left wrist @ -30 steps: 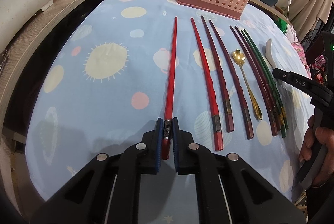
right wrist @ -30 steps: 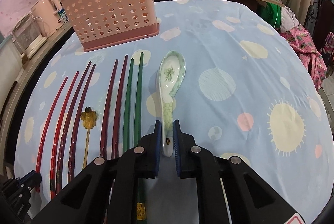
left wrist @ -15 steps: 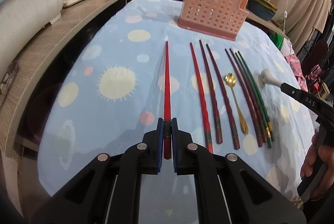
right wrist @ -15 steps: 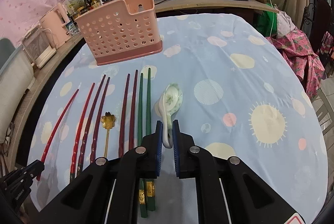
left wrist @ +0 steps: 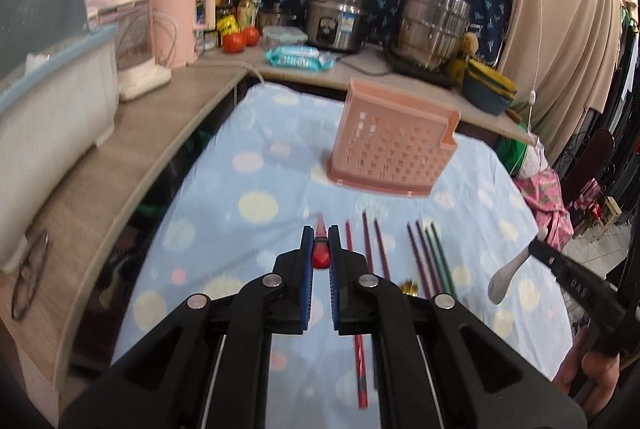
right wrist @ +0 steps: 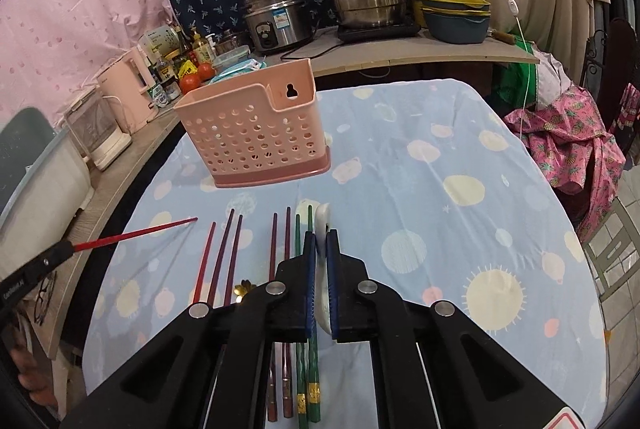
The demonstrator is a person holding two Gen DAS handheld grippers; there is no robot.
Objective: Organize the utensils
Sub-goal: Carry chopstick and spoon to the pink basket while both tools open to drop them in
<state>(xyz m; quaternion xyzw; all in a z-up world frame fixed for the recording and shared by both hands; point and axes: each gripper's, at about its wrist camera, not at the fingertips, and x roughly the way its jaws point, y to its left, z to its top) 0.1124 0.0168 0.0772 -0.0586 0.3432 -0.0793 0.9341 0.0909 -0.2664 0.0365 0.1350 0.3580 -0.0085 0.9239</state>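
kitchen clutter lines the counter [right wrist: 400,49] behind a cloth [right wrist: 440,157] dotted with pale circles, and the pink basket [right wrist: 256,133] stands on that cloth, far side from both grippers.

left gripper [left wrist: 320,249] is closed on the butt of a red chopstick [right wrist: 136,233], which juts out toward the basket, tip up off the cloth. right gripper [right wrist: 321,257] is closed on a white spoon [right wrist: 322,225] by its handle, bowl forward, also lifted. short of the basket, still flat on the cloth, lie the other chopsticks [right wrist: 224,249], red, maroon and green, and a small gold spoon [right wrist: 244,287].

risks, as i judge them: the chopstick is held at one end only, so the long free tip may swing and hit the basket's rim or catch in a side hole instead of dropping in. the spoon is glazed and held by narrow pads; it may twist or slip. both tools head for one opening and may collide there. a hard knock could tip the light basket.
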